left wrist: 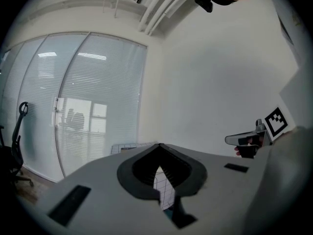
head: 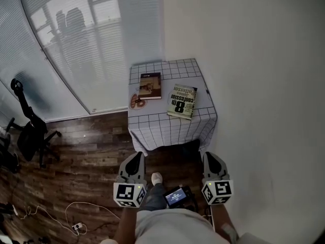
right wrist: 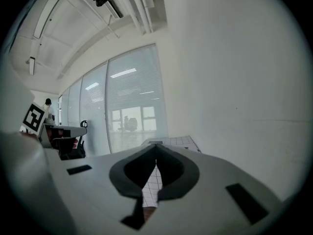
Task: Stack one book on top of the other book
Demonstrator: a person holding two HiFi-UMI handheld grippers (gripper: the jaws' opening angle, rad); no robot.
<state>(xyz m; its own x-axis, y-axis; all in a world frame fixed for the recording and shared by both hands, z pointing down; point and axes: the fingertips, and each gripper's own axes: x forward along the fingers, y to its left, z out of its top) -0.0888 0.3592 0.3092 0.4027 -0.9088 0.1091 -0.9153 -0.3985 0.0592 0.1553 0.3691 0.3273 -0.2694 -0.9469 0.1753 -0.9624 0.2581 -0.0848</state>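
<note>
The left claw point(head: 136, 156) and right claw point(head: 210, 157) are both clenched on nothing, well short of the desk point(head: 167, 130). On it the brown book point(head: 150, 85) and the pale book point(head: 182, 100) lie apart, unstacked. A claw arriving clenched could shove a book off the edge. The pale cover reads "8" and "confession".

Office: swivel chair point(head: 29, 136), blinded glass wall point(head: 96, 50).

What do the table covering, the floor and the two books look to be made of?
Table covering: cloth, matte white with a dark grid; it hangs in soft folds. Floor: dark wood or wood-look planks; grain and seams show. Brown book and green book: printed paper covers, likely; gloss unclear.
</note>
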